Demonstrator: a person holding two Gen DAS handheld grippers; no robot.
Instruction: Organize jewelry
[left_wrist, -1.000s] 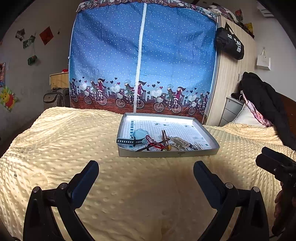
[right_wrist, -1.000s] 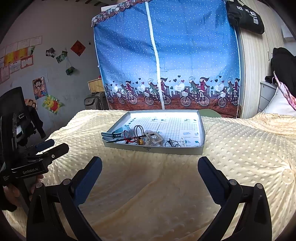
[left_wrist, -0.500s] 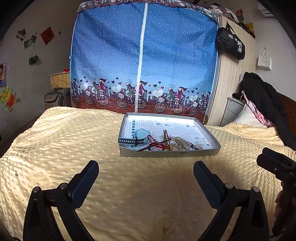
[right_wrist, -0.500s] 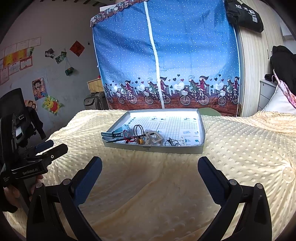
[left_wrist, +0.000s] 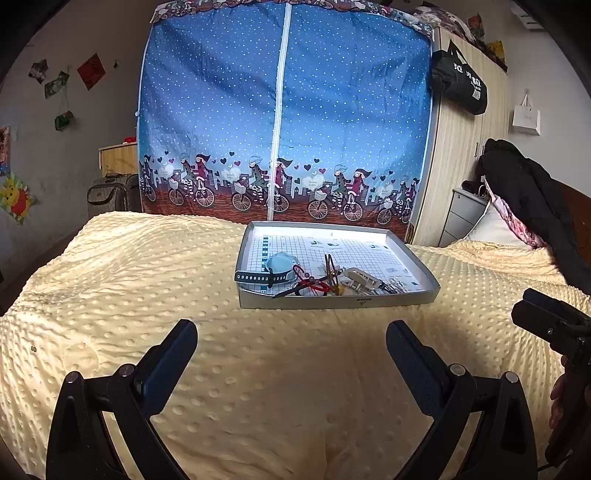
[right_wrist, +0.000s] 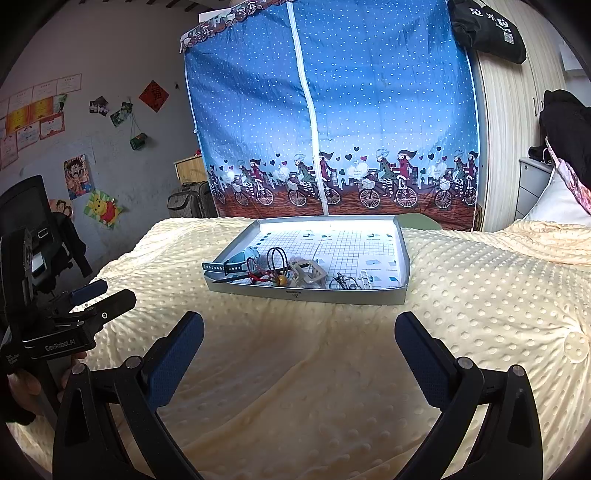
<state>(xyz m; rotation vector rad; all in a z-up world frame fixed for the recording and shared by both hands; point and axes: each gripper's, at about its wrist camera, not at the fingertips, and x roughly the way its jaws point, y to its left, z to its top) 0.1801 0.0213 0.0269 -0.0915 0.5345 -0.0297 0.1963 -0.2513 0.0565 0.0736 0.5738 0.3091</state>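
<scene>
Both claws hang spread wide and empty above the bed: the left claw (left_wrist: 291, 341) and the right claw (right_wrist: 299, 332) each show two blue-padded fingers well apart, with nothing between them. Under them lies a pale yellow dotted blanket (left_wrist: 147, 266) covering the bed. On it, ahead of both claws, sits a shallow grey metal tray (right_wrist: 310, 295) lined with gridded paper. The jewelry is bunched along the tray's near edge. Largest is a light-blue watch (left_wrist: 280, 264) whose dark perforated strap (left_wrist: 255, 277) reaches over the left rim. Beside it lies a pale, boxy plastic piece (right_wrist: 308, 273). Next come a black cord loop (right_wrist: 277, 258) standing upright and a red beaded string (left_wrist: 314, 285) with an amber bead (right_wrist: 282, 280). Smallest is a tangle of thin chain and small metal bits (right_wrist: 347, 282) toward the right, too fine to tell apart.
</scene>
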